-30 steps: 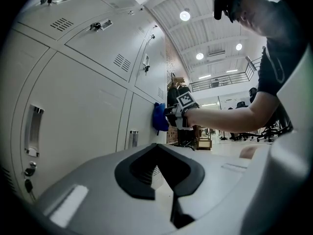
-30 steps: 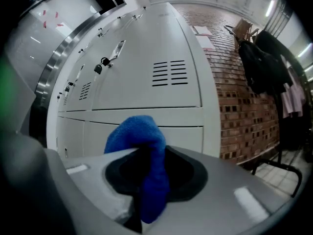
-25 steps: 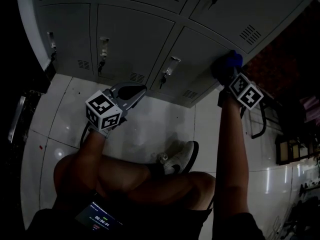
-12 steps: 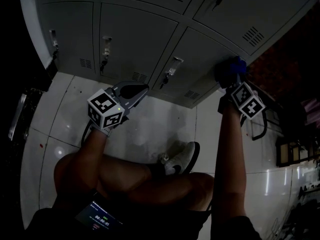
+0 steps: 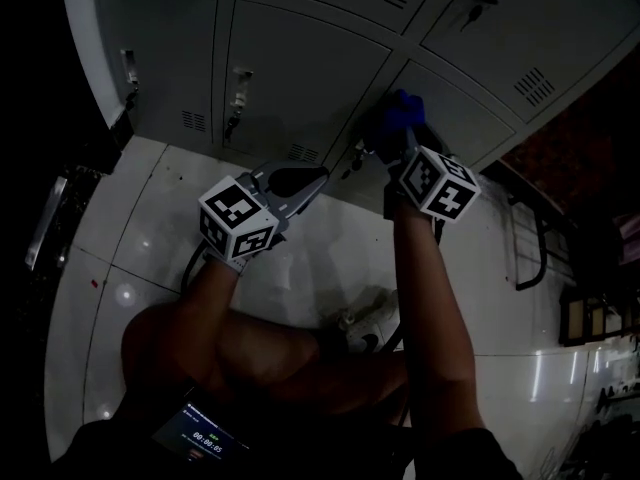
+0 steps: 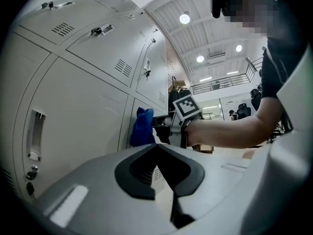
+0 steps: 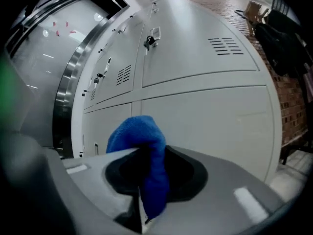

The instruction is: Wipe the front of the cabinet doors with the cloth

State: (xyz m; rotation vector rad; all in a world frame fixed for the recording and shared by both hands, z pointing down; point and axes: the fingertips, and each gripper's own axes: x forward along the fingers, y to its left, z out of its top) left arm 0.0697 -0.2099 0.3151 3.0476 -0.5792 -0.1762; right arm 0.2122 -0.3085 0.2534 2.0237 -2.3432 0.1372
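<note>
This looks like a locker corner in a big work hall, because a wall of tall grey metal cabinet doors (image 5: 300, 68) stands here, each with little air slots (image 5: 195, 120) and a small handle with a key lock (image 5: 238, 93). The shiny white tile floor (image 5: 130, 238) and a red brick wall (image 7: 291, 116) sit beside them. Far behind, there is a high curved white ceiling (image 6: 205, 38) with round lamps (image 6: 184, 18) and a railing along an upper floor (image 6: 215, 84).

right hand-held gripper (image 5: 397, 144) | cloth (image 5: 401, 116) slid left along cabinet doors (image 5: 300, 68) | now near left hand-held gripper (image 5: 312, 180)
</note>
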